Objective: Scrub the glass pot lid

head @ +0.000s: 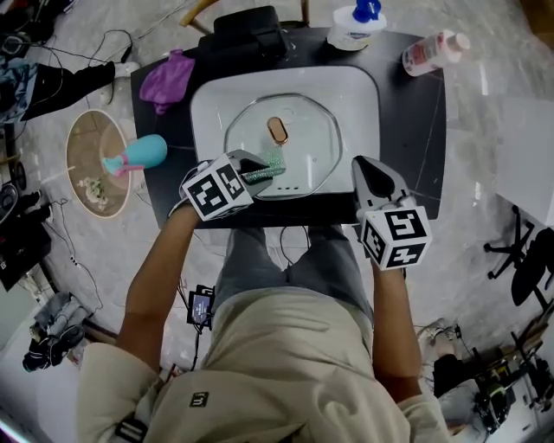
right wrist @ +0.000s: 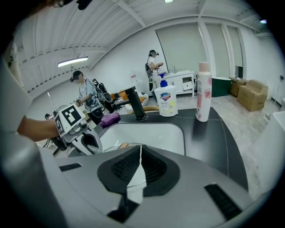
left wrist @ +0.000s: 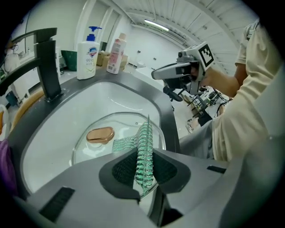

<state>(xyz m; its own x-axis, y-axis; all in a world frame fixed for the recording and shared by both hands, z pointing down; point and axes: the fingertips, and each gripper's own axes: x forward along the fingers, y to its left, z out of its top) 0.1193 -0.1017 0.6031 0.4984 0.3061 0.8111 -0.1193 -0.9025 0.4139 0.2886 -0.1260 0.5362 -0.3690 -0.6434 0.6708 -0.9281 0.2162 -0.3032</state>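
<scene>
The glass pot lid [head: 281,143] lies flat in the white sink [head: 355,95], its copper knob [head: 277,130] facing up. My left gripper [head: 260,170] hovers at the lid's near left edge, shut on a green mesh scrubber [head: 273,162]. In the left gripper view the scrubber [left wrist: 144,151] stands on edge between the jaws, just above the lid [left wrist: 89,151] and to the right of the knob [left wrist: 100,135]. My right gripper [head: 367,166] is over the dark counter at the sink's front right corner. Its jaws [right wrist: 140,165] are shut with nothing between them.
A black faucet [head: 251,30] stands behind the sink, with a purple cloth [head: 167,80] at its left. A soap pump bottle [head: 357,24] and a pink bottle [head: 433,52] are on the counter's far right. A teal object [head: 138,156] lies on a round stool to the left. People stand in the background.
</scene>
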